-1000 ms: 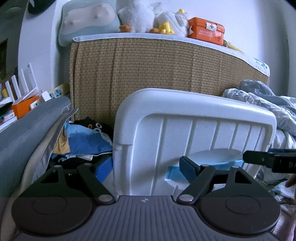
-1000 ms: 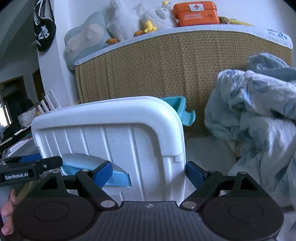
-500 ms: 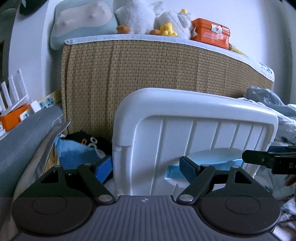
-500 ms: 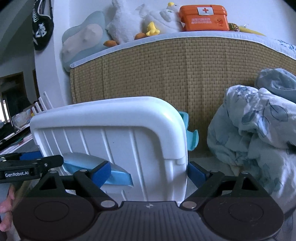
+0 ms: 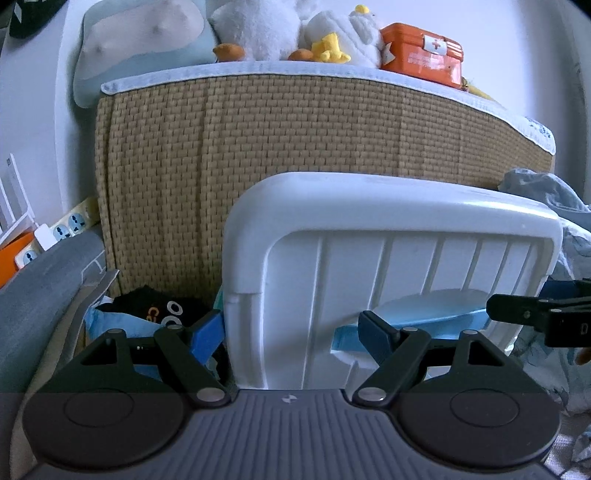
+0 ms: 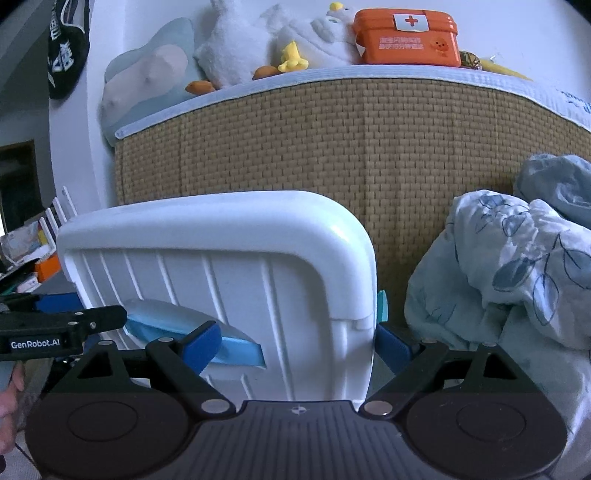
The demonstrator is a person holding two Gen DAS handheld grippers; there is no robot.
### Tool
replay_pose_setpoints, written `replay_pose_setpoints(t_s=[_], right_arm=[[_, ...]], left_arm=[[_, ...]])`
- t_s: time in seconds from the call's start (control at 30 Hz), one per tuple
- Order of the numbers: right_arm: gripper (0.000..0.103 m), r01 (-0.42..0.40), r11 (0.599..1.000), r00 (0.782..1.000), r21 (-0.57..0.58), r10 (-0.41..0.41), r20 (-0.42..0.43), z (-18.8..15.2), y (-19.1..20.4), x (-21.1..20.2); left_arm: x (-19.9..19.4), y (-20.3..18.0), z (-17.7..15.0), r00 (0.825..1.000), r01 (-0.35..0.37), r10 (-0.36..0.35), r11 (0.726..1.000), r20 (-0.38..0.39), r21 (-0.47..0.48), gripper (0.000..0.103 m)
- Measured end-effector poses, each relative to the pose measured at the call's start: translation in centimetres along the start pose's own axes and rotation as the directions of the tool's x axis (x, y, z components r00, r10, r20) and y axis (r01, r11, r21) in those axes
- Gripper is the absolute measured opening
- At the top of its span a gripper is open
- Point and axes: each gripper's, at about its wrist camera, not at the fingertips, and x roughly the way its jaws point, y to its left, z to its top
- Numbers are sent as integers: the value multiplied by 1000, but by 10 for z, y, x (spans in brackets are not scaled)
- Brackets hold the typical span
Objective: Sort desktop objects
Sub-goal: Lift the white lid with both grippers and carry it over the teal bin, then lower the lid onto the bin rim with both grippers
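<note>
- White plastic bin (image 5: 388, 258) held upright between both grippers, ribbed wall toward the cameras, in front of the woven headboard (image 5: 258, 147)
- Left gripper (image 5: 291, 334) pinching the bin's left corner: 1 blue pad outside the side wall, the other reaching into the light-blue handle slot (image 5: 436, 314)
- Right gripper (image 6: 299, 343) clamped on the bin's (image 6: 221, 266) right corner the same way, 1 pad in the handle slot (image 6: 207, 332), 1 against the outer side
- Plush toys (image 5: 295, 29) and orange first-aid box (image 6: 406, 37) along the headboard's top edge
- Crumpled pale-blue blanket (image 6: 517, 266) on the bed, just right of the bin
- Power strip (image 5: 70, 225) and dark clothes (image 5: 155, 310) low at the left edge, beside the headboard
</note>
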Motion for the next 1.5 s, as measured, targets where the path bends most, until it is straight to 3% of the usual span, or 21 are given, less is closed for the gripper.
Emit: replay_pose_setpoints(t_s=[0.4, 0.73, 1.5], right_arm=[[93, 3, 1000, 999, -25, -4, -33, 8, -1, 32], [94, -12, 1000, 999, 1, 12, -43, 10, -6, 44], [94, -24, 996, 978, 89, 42, -204, 34, -24, 97]], left_arm=[[28, 7, 7, 1000, -9, 9, 1000, -17, -4, 82], [49, 14, 9, 999, -7, 4, 998, -40, -68, 80], [94, 23, 42, 987, -18, 15, 1000, -159, -20, 81]])
